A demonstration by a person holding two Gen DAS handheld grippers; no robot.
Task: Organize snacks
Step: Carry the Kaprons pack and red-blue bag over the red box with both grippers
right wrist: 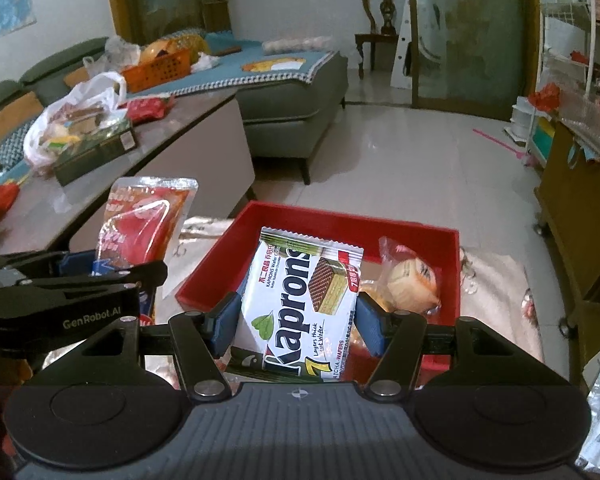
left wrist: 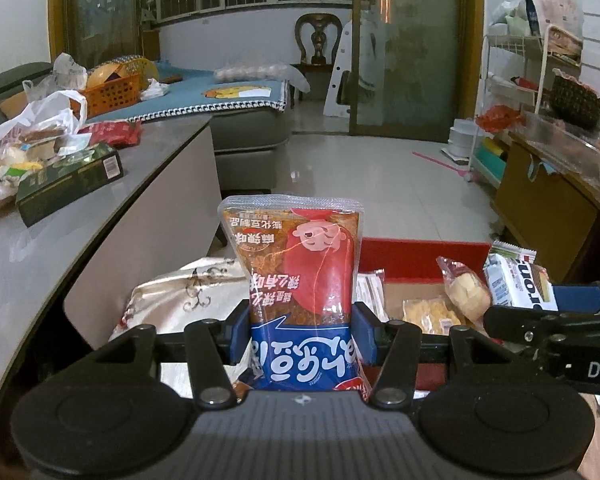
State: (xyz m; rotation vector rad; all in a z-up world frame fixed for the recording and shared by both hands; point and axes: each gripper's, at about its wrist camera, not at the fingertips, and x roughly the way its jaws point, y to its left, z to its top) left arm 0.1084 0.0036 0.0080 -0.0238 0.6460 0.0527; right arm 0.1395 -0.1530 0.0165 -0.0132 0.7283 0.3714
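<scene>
The left gripper is clamped on a red-and-blue snack pouch, raised beside the red box. The right gripper grips a Kaprons wafer pack above that box. A bun packet already lies inside; more snacks remain in the white bag on the tabletop.

A: Over the red tray, the top is wide open. Buns crowd its right half, so the bare floor lies at its left.

B: Left of the tray, the grey counter walls that side. The left gripper with its red pouch hangs between counter and tray.
</scene>
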